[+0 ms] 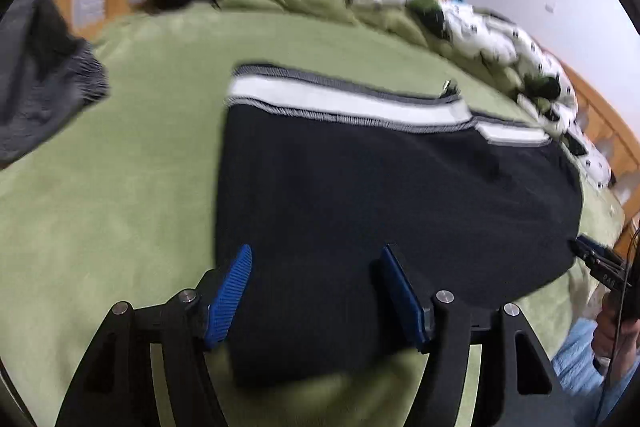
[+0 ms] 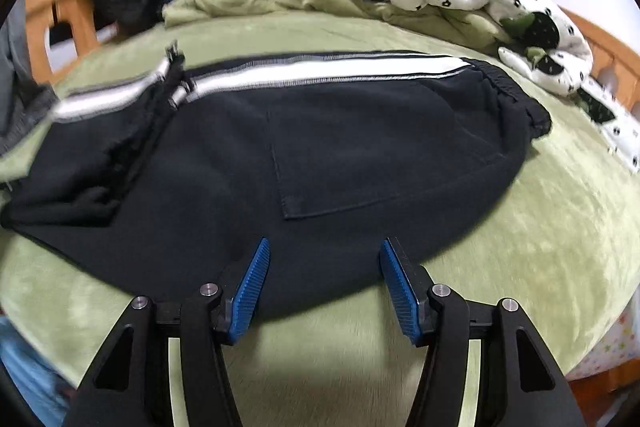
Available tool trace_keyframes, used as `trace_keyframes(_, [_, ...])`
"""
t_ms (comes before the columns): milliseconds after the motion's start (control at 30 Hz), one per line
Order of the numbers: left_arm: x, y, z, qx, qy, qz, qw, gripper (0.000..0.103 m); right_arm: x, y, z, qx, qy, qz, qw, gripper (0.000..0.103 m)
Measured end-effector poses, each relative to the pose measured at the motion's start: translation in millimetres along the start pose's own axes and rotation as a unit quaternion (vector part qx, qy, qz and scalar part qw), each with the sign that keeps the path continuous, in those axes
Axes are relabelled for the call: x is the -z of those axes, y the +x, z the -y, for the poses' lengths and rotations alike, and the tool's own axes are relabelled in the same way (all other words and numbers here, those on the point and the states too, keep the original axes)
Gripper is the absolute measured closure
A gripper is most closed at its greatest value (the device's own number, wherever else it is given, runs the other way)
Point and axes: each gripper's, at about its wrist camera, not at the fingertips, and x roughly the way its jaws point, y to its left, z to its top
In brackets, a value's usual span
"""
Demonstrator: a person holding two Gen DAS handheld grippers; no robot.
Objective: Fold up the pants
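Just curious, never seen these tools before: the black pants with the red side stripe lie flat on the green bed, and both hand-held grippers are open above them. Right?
Nearly. The stripe on the pants is white, not red, as the right wrist view shows. The rest holds: pants on the green bed, both hand-held grippers open.

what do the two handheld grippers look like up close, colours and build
Both match. The left gripper and right gripper each have two black angular arms with triangular cut-outs, joined by round silver pins. Each finger ends in a bright blue ribbed pad. In the left view, the right gripper's black tip and a thin dark cable show at the edge, beside light blue clothing.
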Motion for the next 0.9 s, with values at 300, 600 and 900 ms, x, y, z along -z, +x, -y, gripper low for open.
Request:
trace_keyframes(300, [57.2,-28.2,-59.4,0.093,-0.213,0.012,0.9727,0.037,24.3,-19.8,14.4,-0.020,0.019,0.008,1.000,0.044])
trace_keyframes(600, [45.2,4.2,-41.4,0.117,-0.301,0.031,0.9461,0.037,30.4,-27.2,22.5,-0.046,0.028,0.019,0.998,0.044])
trace_keyframes(900, [58.9,4.8,-31.4,0.075,-0.303,0.069,0.9477,0.055,36.1,-9.5,43.8,-0.008,0.070,0.006,0.998,0.044])
